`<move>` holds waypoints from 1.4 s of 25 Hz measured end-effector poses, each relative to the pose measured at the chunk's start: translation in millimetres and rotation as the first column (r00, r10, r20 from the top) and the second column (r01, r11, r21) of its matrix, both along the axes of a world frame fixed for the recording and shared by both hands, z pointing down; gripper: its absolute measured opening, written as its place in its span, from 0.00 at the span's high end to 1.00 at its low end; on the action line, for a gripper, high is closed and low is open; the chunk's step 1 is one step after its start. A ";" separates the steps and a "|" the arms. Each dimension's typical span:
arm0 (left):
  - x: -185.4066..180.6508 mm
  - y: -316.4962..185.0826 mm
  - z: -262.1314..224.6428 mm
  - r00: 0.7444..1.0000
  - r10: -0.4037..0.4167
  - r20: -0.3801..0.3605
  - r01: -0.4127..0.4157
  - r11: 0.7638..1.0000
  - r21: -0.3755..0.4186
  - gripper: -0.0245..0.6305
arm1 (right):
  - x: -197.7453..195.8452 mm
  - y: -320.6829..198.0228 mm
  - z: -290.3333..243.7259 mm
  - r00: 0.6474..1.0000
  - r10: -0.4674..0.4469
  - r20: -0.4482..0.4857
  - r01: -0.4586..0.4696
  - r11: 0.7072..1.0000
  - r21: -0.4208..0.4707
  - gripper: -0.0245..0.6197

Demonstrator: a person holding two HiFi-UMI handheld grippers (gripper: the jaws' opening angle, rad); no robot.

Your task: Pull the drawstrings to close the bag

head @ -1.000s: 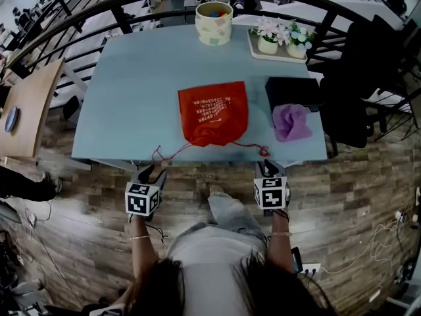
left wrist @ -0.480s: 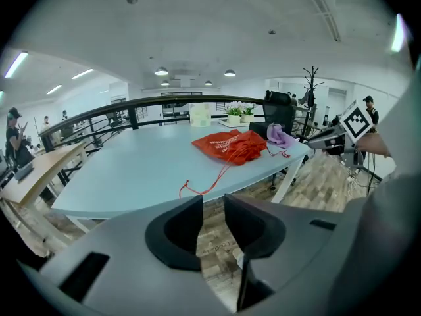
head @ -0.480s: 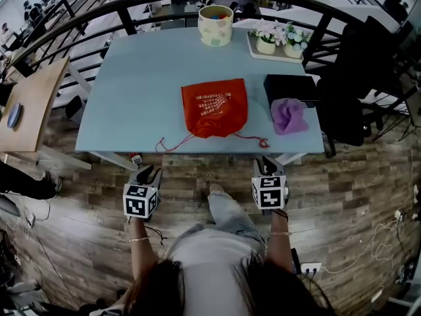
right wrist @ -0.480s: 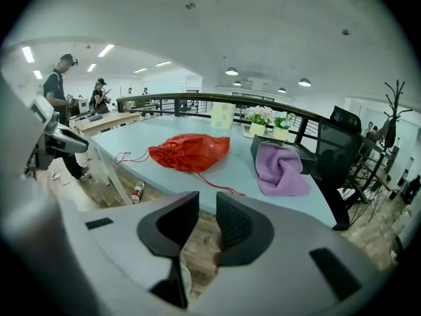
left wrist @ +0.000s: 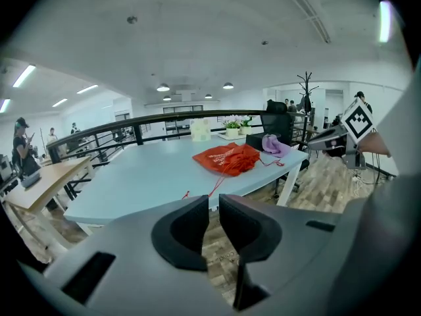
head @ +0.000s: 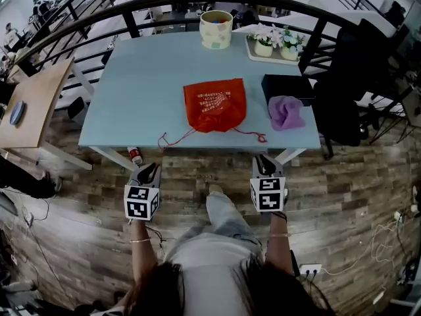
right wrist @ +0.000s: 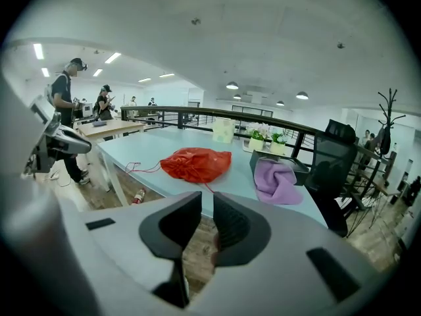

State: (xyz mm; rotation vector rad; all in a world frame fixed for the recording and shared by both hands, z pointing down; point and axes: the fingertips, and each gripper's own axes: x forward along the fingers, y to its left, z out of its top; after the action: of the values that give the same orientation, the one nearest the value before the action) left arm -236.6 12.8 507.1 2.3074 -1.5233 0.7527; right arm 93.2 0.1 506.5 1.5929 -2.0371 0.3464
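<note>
Red drawstring bag lies flat on the blue tabletop, centre, near the front edge. Its mouth faces the person and is gathered to a tight pucker. The two drawstrings run out from the pucker, one to the left and one to the right, both slack on the tabletop with their ends by the edge.

Left gripper is off the table, over the wood floor and apart from its cord. Its jaws have just been closing and are now nearly together with a thin gap and nothing between them. Right gripper is likewise off the table, with a narrow gap and nothing in it.

Beside the bag to the right are a purple cloth and a black box.

Judgement: the closing looks done. Little is left beyond perhaps a last snugging pull.
</note>
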 end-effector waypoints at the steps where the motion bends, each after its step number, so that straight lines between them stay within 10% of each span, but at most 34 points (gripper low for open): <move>1: 0.2 3.7 -3.3 1.000 -0.001 -0.002 0.001 1.000 0.011 0.87 | -2.4 3.2 -3.0 1.000 -0.003 0.001 0.003 1.000 0.008 0.85; 35: 78.9 75.6 -96.8 0.997 0.040 -0.065 -0.018 0.951 0.308 0.93 | -42.9 72.7 -97.0 0.984 -0.166 0.061 0.136 0.931 0.338 0.92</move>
State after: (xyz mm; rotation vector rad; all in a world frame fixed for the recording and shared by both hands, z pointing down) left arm -157.6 88.5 410.3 2.5511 -1.6797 0.4597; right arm 50.3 72.7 409.5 1.6187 -2.3696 0.0133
